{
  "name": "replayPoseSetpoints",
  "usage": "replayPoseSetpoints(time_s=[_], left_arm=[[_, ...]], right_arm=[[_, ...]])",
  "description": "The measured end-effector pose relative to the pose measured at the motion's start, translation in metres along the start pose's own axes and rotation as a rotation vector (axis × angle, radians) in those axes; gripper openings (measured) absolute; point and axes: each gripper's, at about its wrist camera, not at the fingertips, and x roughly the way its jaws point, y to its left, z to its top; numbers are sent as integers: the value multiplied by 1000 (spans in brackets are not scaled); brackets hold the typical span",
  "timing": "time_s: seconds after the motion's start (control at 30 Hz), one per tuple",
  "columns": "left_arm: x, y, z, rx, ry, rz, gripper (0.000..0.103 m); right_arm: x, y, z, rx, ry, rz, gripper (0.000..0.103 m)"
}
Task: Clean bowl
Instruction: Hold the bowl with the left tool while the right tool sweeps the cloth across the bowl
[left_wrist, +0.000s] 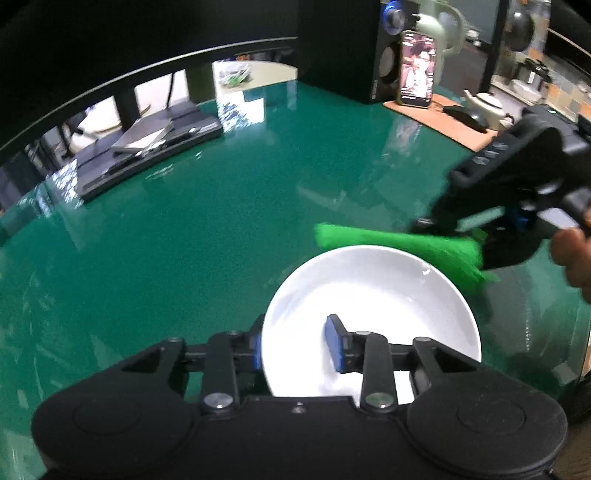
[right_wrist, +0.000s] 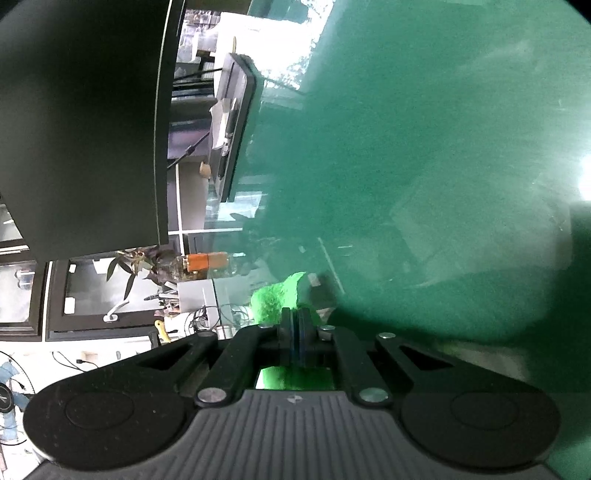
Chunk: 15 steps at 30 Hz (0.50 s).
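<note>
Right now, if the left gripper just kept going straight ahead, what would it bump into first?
The left gripper already straddles the near rim of the white bowl, so it would likely meet the bowl's inside first. Beyond that lies the green cloth held by the right gripper, though depth is unclear.

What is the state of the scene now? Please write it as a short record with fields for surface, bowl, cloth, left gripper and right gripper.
surface: glossy green table
bowl: white bowl, upright on the table, looks empty
cloth: bright green cloth, at the bowl's far rim
left gripper: left gripper, jaws straddle the bowl's near rim, one pad inside, one outside
right gripper: right gripper, shut on the cloth
</note>
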Motion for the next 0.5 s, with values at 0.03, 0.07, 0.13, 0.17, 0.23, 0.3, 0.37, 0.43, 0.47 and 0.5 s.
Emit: replayPoseSetpoints(time_s=[0.03, 0.07, 0.13, 0.17, 0.23, 0.3, 0.37, 0.43, 0.47, 0.5], left_arm=[[1, 0, 0, 9, -6, -5, 36], [1, 2, -1, 18, -10, -20, 36], [2, 6, -3, 21, -17, -56, 35], [1, 7, -4, 23, -20, -65, 35], [2, 8, -5, 32, -24, -76, 35], [3, 8, -3, 41, -15, -81, 35], [4, 8, -1, 31, -7, -80, 35], [4, 7, 1, 34, 5, -82, 35], [4, 8, 1, 37, 8, -87, 35], [4, 9, 1, 38, 12, -94, 35]], right_arm=[[-6, -3, -3, 8, -3, -2, 5], [-13, -5, -7, 16, -5, -4, 5], [-16, -9, -12, 26, -2, -19, 5], [-15, -10, -12, 23, -4, -27, 4], [-7, -8, -9, 15, -11, -40, 4], [9, -5, 0, 1, -20, -50, 4], [13, -6, 2, 10, -16, -33, 4], [14, -8, 3, 22, -9, -12, 4], [15, -8, 4, 29, -6, -2, 4], [16, -9, 4, 35, -3, 9, 4]])
